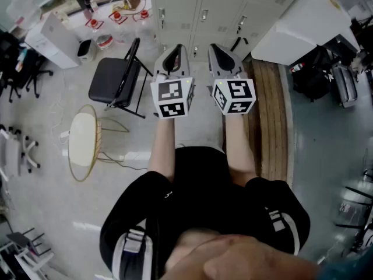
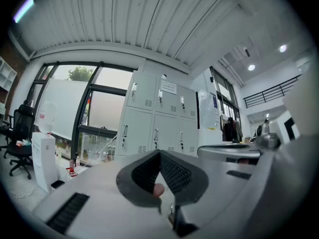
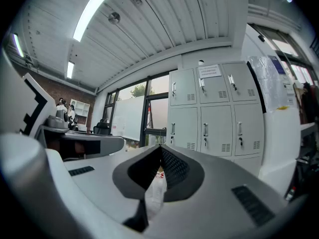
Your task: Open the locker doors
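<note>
We are facing the bank of pale grey metal lockers (image 1: 201,13) with every visible door shut, so all the opening is waiting. We are holding the left gripper (image 1: 175,50) and right gripper (image 1: 220,48) level, well apart from them, both clenched on nothing.

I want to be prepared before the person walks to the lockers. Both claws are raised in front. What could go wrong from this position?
1. The left claw and the right claw are both shut and empty. Unless they open first, they may only knock against a handle on the lockers.
2. The black folding chair stands left of the path, so a leg could catch it.
3. The wooden boards at the right might catch a foot.
</note>
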